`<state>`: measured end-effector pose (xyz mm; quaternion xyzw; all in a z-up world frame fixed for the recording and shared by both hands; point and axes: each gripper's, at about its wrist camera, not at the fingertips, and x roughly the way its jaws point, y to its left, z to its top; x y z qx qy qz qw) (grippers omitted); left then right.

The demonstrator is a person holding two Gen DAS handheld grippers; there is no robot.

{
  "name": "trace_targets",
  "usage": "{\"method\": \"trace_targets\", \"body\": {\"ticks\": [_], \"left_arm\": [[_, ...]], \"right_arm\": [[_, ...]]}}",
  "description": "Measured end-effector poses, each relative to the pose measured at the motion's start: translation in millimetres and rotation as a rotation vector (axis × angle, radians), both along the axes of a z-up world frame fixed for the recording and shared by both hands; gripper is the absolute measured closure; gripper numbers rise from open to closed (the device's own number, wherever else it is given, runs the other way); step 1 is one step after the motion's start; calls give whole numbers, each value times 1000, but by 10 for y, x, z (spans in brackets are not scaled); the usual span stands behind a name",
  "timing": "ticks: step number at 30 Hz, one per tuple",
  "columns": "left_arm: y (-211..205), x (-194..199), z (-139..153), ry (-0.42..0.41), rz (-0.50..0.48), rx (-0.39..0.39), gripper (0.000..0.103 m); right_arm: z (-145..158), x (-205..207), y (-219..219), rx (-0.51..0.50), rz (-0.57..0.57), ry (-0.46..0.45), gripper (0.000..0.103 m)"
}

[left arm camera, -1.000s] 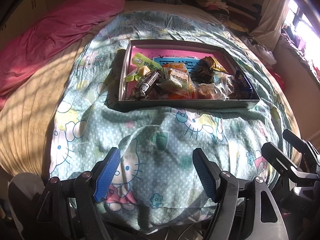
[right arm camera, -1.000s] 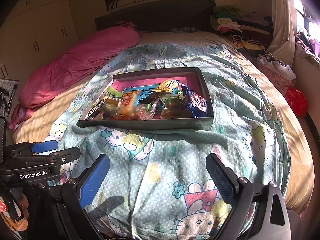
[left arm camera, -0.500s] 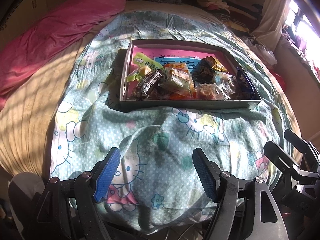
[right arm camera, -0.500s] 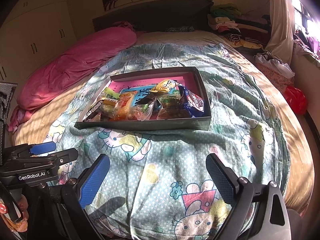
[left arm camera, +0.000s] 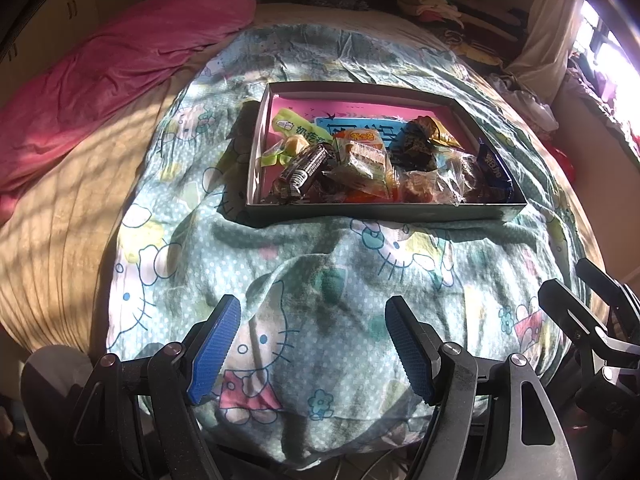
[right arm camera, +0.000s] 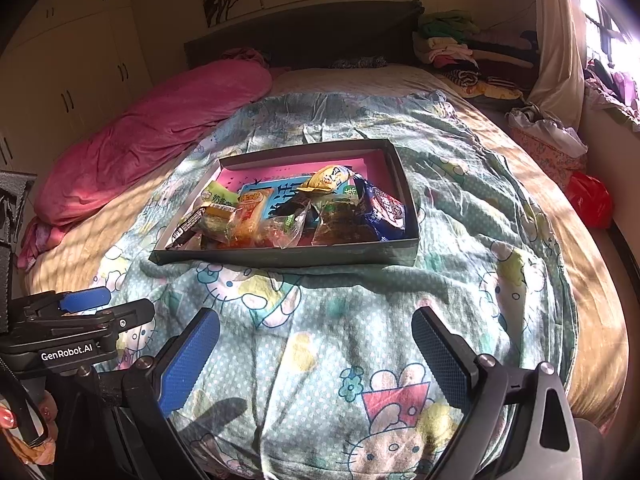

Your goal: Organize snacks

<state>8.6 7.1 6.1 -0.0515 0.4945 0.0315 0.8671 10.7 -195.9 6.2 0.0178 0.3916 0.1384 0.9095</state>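
Harsh window sunlight, deep shadows, fisheye-warped edges

Cartoon-cat quilt on bed, pink blanket left, folded clothes, red bag right

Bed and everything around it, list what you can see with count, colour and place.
box: one, dark outside, pink inside, mid-bed on the quilt
snack packets: a heap, mixed colours, inside the box
blue packet: one, at the box's right end
quilt: one, pale green cartoon-cat print, over the bed
pink blanket: one, rolled along the bed's left
folded clothes: a stack, mixed, by the headboard
red bag: one, right of the bed
left hand-held gripper: open, empty, blue pads
right hand-held gripper: open, empty, blue pads
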Motion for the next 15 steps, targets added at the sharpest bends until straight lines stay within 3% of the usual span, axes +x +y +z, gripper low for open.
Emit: {"method": "trace_targets", "body": {"ticks": [15], "left_arm": [[15, 14, 14, -17, 9, 22, 27]], "right_arm": [[37, 9, -15, -10, -18, -16, 6]]}}
